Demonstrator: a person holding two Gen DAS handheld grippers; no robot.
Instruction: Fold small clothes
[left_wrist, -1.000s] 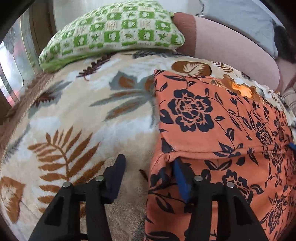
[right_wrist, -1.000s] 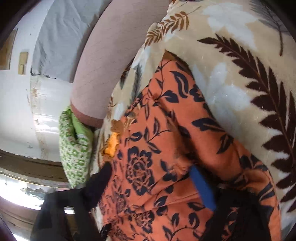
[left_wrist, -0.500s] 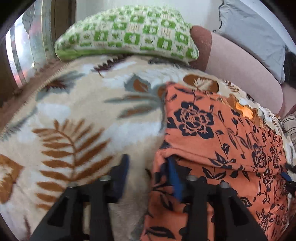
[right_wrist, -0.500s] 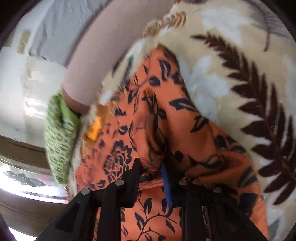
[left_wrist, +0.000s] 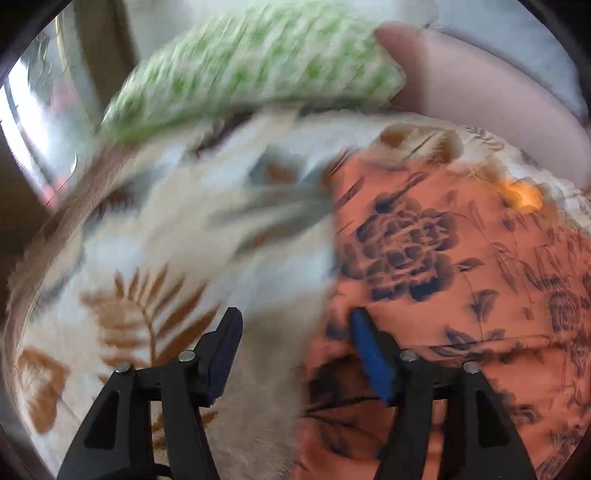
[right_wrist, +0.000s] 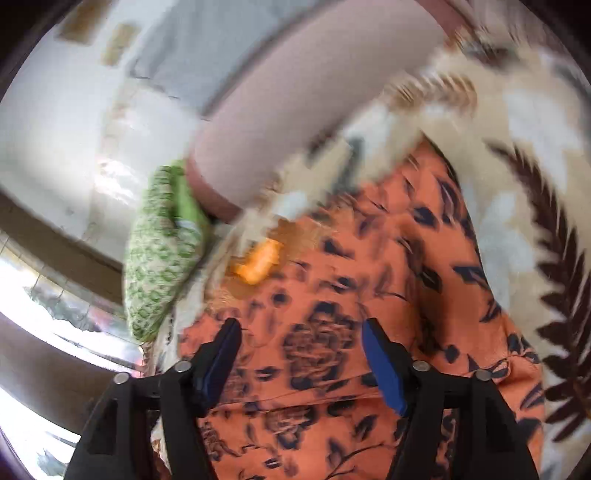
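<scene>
An orange garment with dark navy flowers (left_wrist: 461, 266) lies folded on a cream leaf-print blanket (left_wrist: 155, 266). It also shows in the right wrist view (right_wrist: 369, 302). My left gripper (left_wrist: 293, 349) is open and empty, straddling the garment's left edge, its right finger over the cloth. My right gripper (right_wrist: 301, 363) is open and empty, just above the middle of the garment. A fold line runs across the cloth near both grippers. Both views are blurred by motion.
A green-and-white patterned pillow (left_wrist: 251, 70) lies at the head of the blanket, also in the right wrist view (right_wrist: 162, 251). A pink bolster (left_wrist: 480, 92) runs along the far side. A window and wooden frame (left_wrist: 33, 122) stand at the left.
Both grippers have opened wider; the right one had been nearly closed on a bunch of the cloth and has let it go. Both have pulled back a little and are moving.
</scene>
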